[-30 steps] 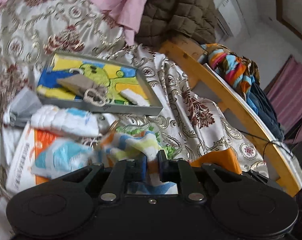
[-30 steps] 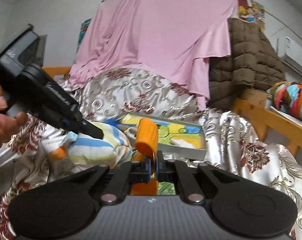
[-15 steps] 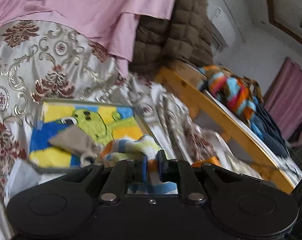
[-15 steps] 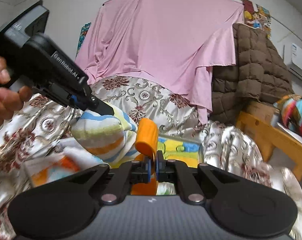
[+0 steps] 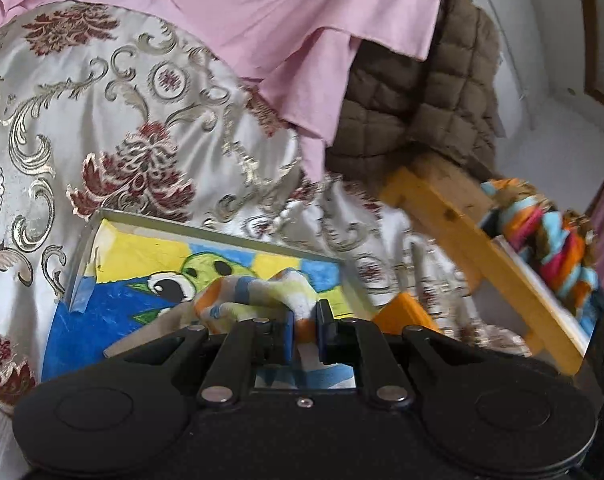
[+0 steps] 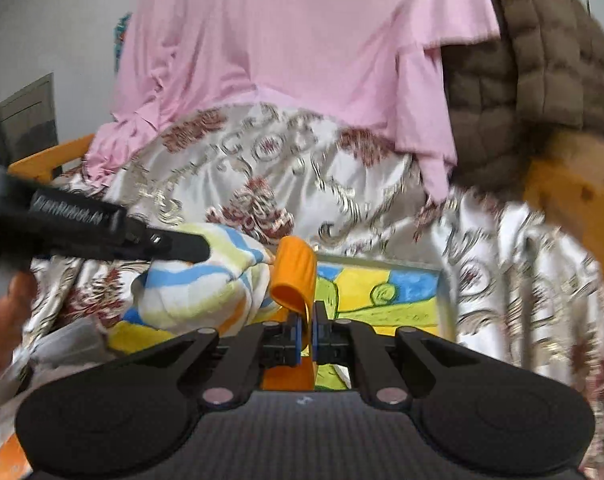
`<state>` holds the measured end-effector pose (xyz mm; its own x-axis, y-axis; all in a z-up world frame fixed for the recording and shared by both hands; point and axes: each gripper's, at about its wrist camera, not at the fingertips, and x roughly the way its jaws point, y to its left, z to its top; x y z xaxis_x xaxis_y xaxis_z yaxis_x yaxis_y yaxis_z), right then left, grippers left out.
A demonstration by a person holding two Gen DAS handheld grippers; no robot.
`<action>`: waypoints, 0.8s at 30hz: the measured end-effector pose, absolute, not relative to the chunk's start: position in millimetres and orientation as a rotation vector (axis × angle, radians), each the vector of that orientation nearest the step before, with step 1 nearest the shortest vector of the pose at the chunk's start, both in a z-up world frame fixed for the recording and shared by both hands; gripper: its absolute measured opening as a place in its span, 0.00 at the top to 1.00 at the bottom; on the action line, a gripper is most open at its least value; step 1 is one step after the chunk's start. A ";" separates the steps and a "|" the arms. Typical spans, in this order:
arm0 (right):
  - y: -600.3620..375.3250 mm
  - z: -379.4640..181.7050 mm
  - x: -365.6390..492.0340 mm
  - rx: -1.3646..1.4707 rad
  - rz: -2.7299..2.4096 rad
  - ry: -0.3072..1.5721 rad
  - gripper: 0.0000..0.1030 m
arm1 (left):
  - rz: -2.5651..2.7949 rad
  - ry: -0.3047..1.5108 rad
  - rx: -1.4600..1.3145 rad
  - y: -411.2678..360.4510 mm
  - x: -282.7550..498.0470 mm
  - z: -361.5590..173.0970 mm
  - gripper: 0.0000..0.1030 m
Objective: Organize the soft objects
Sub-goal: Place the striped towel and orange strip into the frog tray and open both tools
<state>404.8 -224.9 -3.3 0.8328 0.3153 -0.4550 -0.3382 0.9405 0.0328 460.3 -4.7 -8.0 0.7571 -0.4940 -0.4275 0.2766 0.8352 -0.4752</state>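
left gripper (image 5: 305, 326): clenched on the striped cloth (image 5: 258, 294), a fold nipped right between the tips, the rest bunched ahead of them
right gripper (image 6: 307, 332): clamped on the orange strap (image 6: 296, 276), which curls up and over the tips
cloth: hanging over the tray (image 5: 82, 248), above the painted blue and yellow floor, near its front edge; in the right view it bulges just left of the strap, touching or nearly so
strap: seen from the left view as an orange patch just right of the tray's near corner, so it looks beside the tray or at its rim, hard to say which
tray: shallow, grey-rimmed, lying on the brocade quilt (image 5: 102, 120), with a pale flat piece inside at the front, half hidden by the gripper
hand (image 6: 2, 320): blurred at the left edge of the right view, wrapped round the left gripper's handle
progress: both soft things are gripped and up at the tray, so the gathering looks done for these two
left to do: lower, let go in the tray; nothing released yet, and whether more bits wait on the bed i can't tell
risk: the cloth is loose and may drape over the rim
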 end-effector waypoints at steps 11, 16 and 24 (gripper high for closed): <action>-239.6 -38.2 468.5 -0.063 0.248 0.595 0.94 | -0.394 0.614 -0.364 -38.1 485.2 -52.1 0.89; -247.1 -41.3 479.7 -0.057 0.203 0.602 0.92 | -0.380 0.644 -0.366 -48.1 491.6 -61.1 0.88; -251.9 -47.3 489.1 -0.060 0.159 0.625 0.76 | -0.376 0.689 -0.300 -57.7 492.2 -63.3 0.84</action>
<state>489.1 -251.9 -47.3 0.7994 0.1303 -0.5865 -0.1664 0.9860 -0.0078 492.2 -57.7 -63.3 0.7099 -0.4305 -0.5575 0.2357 0.8911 -0.3879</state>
